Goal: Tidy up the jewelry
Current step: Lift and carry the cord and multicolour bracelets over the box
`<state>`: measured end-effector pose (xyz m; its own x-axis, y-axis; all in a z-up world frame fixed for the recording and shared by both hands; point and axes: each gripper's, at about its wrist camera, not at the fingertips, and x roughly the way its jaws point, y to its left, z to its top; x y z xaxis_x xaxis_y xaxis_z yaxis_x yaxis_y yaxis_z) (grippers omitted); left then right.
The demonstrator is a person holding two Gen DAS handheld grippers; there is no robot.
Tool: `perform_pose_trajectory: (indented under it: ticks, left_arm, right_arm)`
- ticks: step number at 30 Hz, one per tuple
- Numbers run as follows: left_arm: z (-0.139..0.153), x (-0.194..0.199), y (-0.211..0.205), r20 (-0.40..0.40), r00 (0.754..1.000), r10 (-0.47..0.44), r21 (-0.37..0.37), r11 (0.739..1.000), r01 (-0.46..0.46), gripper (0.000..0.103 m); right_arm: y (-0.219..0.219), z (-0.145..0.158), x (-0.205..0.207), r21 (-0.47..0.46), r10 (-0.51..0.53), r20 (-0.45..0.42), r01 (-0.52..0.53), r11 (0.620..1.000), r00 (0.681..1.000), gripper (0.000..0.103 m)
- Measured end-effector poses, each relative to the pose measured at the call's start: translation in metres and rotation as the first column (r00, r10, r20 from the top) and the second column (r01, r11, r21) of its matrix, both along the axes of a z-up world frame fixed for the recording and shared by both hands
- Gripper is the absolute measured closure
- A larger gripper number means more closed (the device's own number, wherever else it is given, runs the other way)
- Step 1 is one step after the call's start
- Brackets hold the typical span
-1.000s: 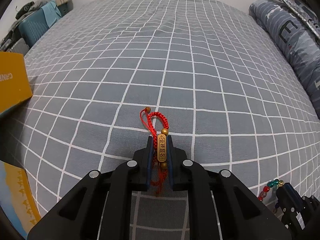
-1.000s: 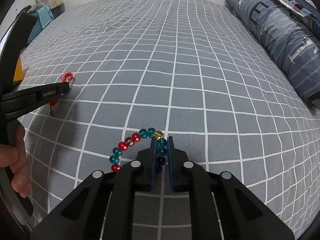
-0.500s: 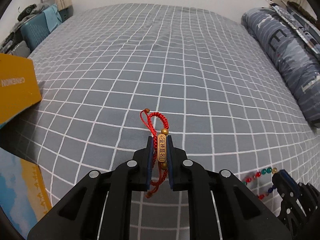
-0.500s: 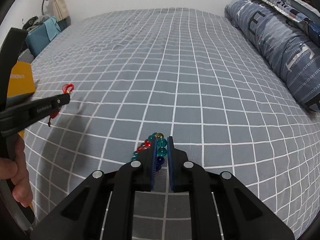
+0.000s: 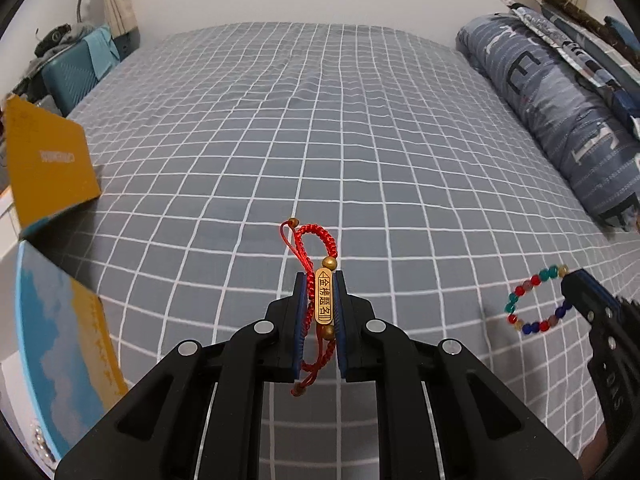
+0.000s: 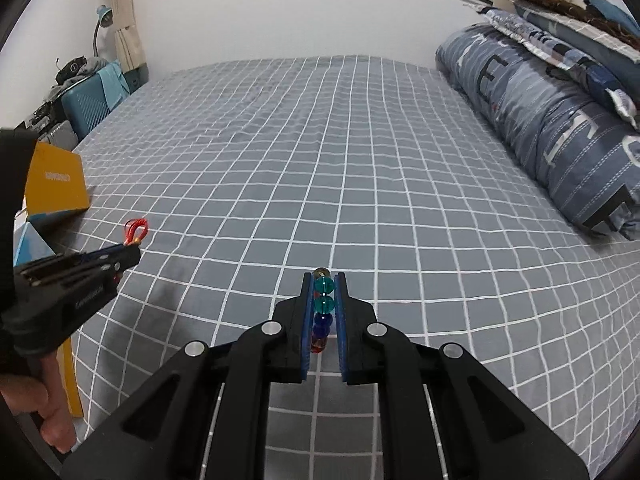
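My left tool (image 5: pixel 320 276) is clenched on the red bracelet (image 5: pixel 316 300), its gold plate pinched between the fingers above the bed (image 5: pixel 360 140). My right tool (image 6: pixel 323 276) grips the bead bracelet (image 6: pixel 322 308) edge-on, off to the left tool's right.

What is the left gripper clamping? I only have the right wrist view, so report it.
Observer: The left gripper is shut on a red cord bracelet, pinching its gold engraved bar between the pads.
Operator: Describe my bead bracelet's free part.
Observer: The bead bracelet hangs as a full ring beside the tip of the right gripper, with red, teal, blue and pink beads.
Operator: Check the cord's tail.
Observer: A red tail ending in a small gold bead dangles below the left fingers.
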<state>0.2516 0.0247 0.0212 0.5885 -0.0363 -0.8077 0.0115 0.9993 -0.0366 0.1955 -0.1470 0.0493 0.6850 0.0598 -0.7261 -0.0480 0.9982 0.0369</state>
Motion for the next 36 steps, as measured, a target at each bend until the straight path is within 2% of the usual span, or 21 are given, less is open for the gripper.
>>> perform_pose_trajectory:
  ticks: [7,17,27,36]
  left_arm:
    - [0.022,-0.04,-0.006,0.055,0.998,-0.023,-0.016,1.0,0.024,0.091]
    - [0.033,-0.075,0.004,0.081,0.997,-0.019,-0.013,1.0,0.02,0.091]
    - [0.042,-0.091,0.039,0.069,0.996,0.047,0.018,0.999,-0.049,0.091]
    - [0.071,-0.126,0.097,0.097,0.986,0.136,0.023,0.99,-0.138,0.091]
  right_arm:
    - [0.002,0.01,-0.019,-0.001,0.001,0.008,-0.001,1.0,1.0,0.094]
    - [0.025,0.015,-0.032,-0.007,0.036,0.003,-0.036,0.999,0.999,0.094]
    - [0.066,0.031,-0.044,0.001,0.097,0.013,-0.097,0.995,0.995,0.094]
    - [0.126,0.068,-0.067,-0.002,0.188,0.069,-0.188,0.982,0.98,0.094]
